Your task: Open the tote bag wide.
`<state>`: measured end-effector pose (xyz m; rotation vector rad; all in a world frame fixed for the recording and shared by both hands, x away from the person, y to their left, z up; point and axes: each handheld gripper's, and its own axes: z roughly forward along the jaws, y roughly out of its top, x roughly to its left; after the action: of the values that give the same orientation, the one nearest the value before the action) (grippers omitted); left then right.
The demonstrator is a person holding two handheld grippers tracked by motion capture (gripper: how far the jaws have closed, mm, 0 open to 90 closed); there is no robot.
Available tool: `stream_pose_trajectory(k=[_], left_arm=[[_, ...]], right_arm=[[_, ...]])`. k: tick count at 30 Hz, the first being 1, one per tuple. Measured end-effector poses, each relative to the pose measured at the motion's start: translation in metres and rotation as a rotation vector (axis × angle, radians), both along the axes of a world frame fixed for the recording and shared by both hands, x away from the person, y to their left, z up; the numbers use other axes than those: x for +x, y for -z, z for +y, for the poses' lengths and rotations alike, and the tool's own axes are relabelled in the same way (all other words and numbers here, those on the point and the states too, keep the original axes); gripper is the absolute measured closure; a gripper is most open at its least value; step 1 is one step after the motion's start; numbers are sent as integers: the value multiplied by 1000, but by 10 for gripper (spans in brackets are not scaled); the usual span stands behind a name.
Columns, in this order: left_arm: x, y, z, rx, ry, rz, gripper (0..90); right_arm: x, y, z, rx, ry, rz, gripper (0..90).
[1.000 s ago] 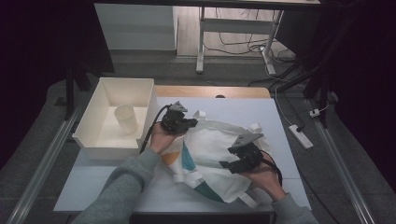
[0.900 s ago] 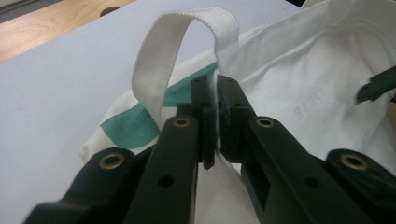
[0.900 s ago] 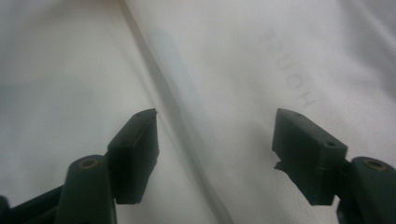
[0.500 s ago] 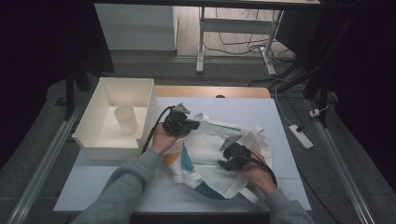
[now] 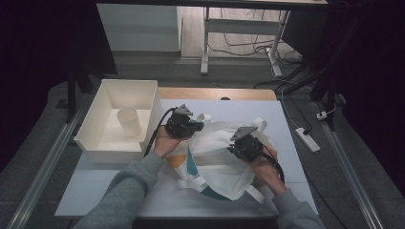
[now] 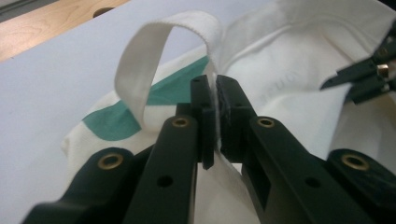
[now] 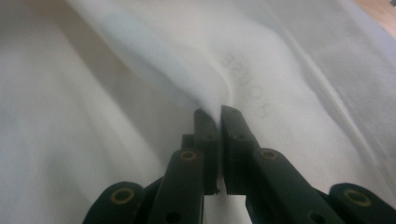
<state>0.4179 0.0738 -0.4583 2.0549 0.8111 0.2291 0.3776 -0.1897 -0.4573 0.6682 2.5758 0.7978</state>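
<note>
Flanking bag: white bin holding cup, left.

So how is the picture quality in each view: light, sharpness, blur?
High view: dim, dark at the edges, only the table and bag lit, fairly sharp. Left gripper view: bright, sharp on the strap, near jaws soft. Right gripper view: the bag cloth washed out and blurred up close, its faint lettering hardly readable.

Right gripper pinched on white bag fold
</note>
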Motion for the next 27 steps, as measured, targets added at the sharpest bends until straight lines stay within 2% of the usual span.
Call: stream_pose_trajectory(k=[4, 8, 11, 17, 22, 27], left_arm=[[1, 0, 0, 1, -1, 0, 850], [2, 4, -3, 11, 7, 12, 849], [2, 6, -6, 24, 18, 17, 850], [3, 8, -8, 30, 18, 21, 850], [4, 10, -6, 31, 16, 28, 851], [4, 11, -8, 41, 17, 30, 846]], right_arm=[[19, -1, -1, 86, 45, 48, 865], [40, 6, -5, 171, 89, 115, 867], [53, 12, -8, 213, 130, 147, 867], [74, 22, -8, 229, 181, 144, 866], [82, 26, -9, 235, 200, 134, 862], [88, 35, -11, 248, 226, 170, 860]])
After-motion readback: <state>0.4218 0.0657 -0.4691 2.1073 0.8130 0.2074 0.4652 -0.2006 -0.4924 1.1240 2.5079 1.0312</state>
